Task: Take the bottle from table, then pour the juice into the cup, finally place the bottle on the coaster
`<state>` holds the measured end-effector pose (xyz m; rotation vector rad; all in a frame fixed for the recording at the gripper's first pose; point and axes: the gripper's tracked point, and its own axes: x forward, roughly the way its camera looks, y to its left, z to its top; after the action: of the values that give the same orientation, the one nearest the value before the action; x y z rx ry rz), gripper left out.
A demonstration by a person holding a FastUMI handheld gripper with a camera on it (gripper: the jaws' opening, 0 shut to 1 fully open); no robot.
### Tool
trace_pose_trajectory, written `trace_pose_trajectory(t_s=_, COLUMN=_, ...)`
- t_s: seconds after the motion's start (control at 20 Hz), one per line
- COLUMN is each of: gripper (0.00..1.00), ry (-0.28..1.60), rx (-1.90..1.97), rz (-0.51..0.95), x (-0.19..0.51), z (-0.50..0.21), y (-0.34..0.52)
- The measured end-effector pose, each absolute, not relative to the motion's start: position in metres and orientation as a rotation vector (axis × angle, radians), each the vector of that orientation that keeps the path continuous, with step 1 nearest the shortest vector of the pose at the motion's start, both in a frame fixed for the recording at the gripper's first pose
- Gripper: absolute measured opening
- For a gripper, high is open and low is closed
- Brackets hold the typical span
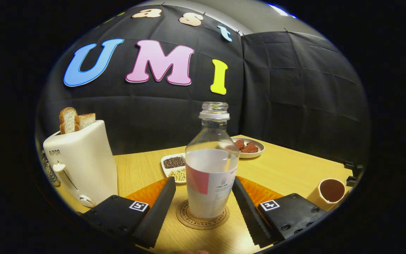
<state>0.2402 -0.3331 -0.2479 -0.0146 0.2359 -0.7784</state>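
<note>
Gripper (203, 197) fingers stand wide, flanking the plastic bottle (211, 165) without contact. Bottle stands upright on the round coaster (203, 216), lower centre of frame, uncapped, about half full: moderately heavy, thin-walled, likely slippery; grip the labelled midsection. Cup (330, 192) sits lower right

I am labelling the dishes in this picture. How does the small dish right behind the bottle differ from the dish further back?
The near dish looks rectangular and holds dark seeds and pale beans in two groups. The far dish is round and holds reddish-brown chunks. The bottle, between the open gripper fingers, partly hides it. Both are white, on the table.
</note>
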Motion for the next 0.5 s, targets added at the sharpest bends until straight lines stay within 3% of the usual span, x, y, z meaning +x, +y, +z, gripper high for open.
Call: trace_pose_trajectory(t_s=0.5, gripper=0.97, ry=0.247, rx=-0.013, rz=-0.711, x=0.192, z=-0.217, y=-0.287)
